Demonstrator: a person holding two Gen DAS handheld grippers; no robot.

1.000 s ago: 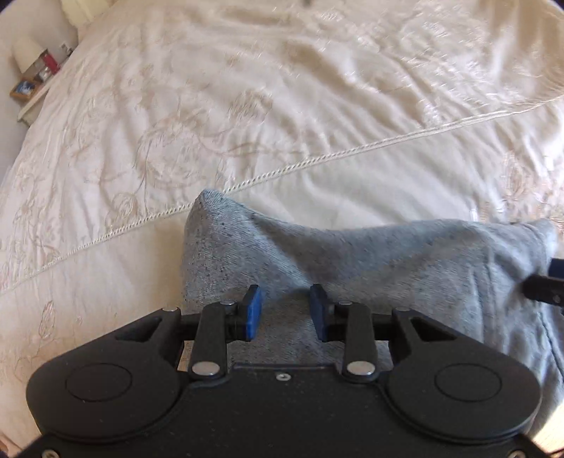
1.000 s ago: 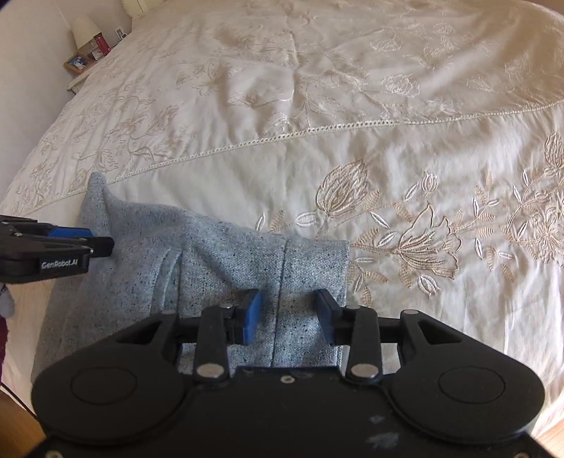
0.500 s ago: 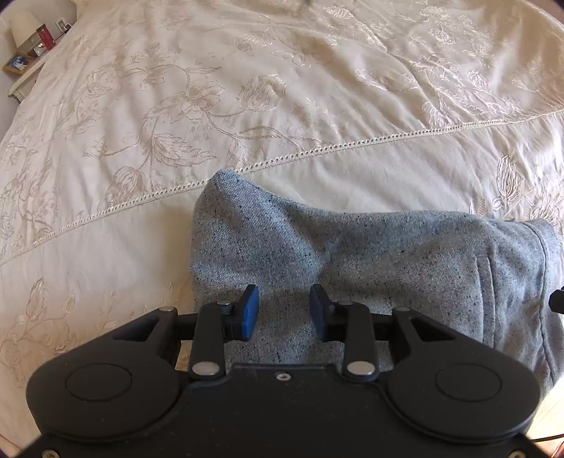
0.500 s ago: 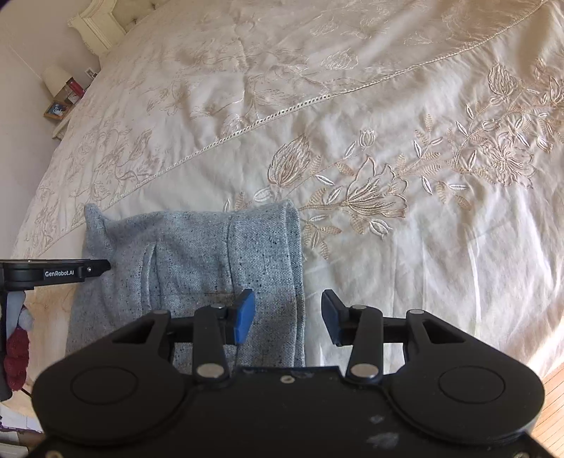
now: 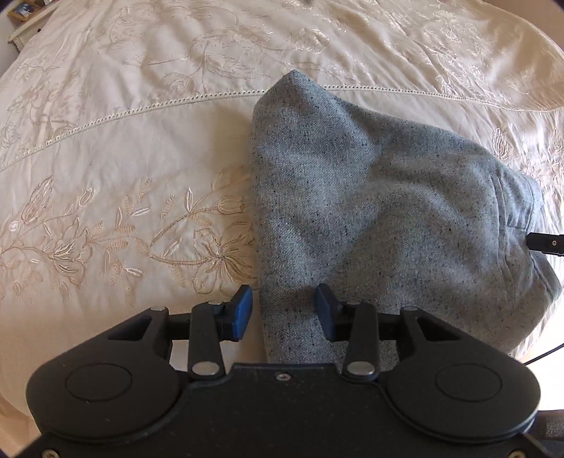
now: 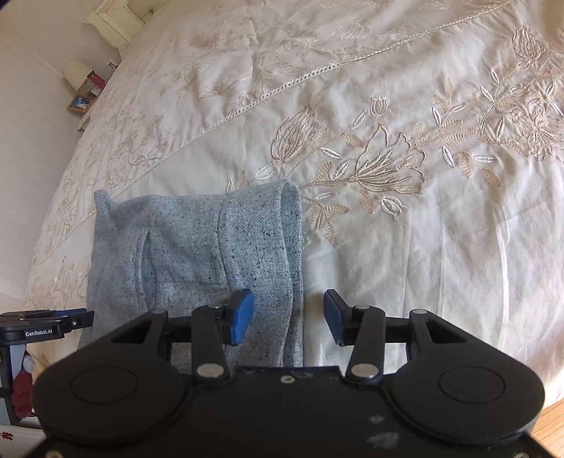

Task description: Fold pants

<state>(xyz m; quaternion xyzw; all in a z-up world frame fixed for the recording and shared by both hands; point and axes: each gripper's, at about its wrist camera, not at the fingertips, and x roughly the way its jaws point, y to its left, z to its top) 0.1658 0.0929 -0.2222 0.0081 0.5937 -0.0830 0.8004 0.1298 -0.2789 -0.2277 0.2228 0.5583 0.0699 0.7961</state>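
Note:
The grey speckled pants (image 5: 370, 211) lie folded in a bundle on the cream embroidered bedspread (image 5: 123, 148). My left gripper (image 5: 283, 313) is open, its blue pads straddling the near left edge of the pants. In the right wrist view the pants (image 6: 197, 253) show a pocket slit and a hem on the right side. My right gripper (image 6: 289, 317) is open over the pants' right edge, its left pad above the cloth and its right pad above the bedspread (image 6: 423, 211). The left gripper's tip (image 6: 49, 326) shows at that view's left edge.
A nightstand with a lamp and a picture frame (image 6: 83, 93) stands by the bed's far left. A headboard (image 6: 112, 19) is at the far end. Wooden floor (image 6: 553, 429) shows past the bed's near right edge.
Both grippers have drawn back and swung outward toward the pants' side edges. The right gripper's jaws have opened wider. The pants lie as before.

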